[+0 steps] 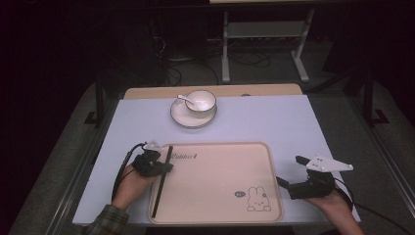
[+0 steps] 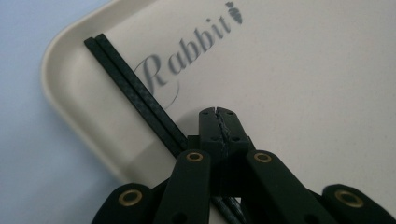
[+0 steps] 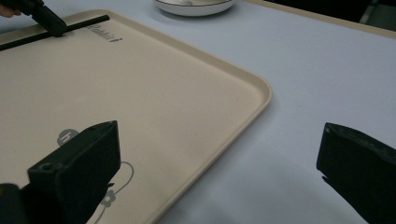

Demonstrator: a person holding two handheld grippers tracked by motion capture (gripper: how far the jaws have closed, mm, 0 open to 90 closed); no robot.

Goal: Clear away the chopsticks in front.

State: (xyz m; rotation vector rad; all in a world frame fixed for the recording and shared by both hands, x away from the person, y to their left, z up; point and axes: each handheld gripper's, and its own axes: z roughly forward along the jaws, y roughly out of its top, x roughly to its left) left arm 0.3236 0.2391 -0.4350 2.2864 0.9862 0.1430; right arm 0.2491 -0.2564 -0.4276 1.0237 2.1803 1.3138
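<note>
A: Tray [image 1: 215,196] print reads "Rabbit" [image 2: 194,46], near its far-left corner.

B: Chopsticks [image 1: 161,181]?

A: Along the tray's left edge. Left claw [image 1: 169,166] clenched on them, mid-length.

B: Right claw [image 1: 288,174]?

A: Released, jaws wide, holding nothing, beside the tray's right edge, above the desk [image 1: 293,122].

a: where do things sit relative to the tray [image 1: 215,205]?

b: the chopsticks [image 1: 161,182] lie in it, side by side along its left rim. the left gripper [image 1: 164,168] is over that left edge, at the chopsticks' middle.

a: and beyond the tray?

b: behind it, well apart, a saucer [image 1: 182,118] carries a bowl [image 1: 200,102], with a spoon [image 1: 185,98] in the bowl. the right gripper [image 1: 288,172] hangs just right of the tray, above the table [image 1: 293,122].
</note>
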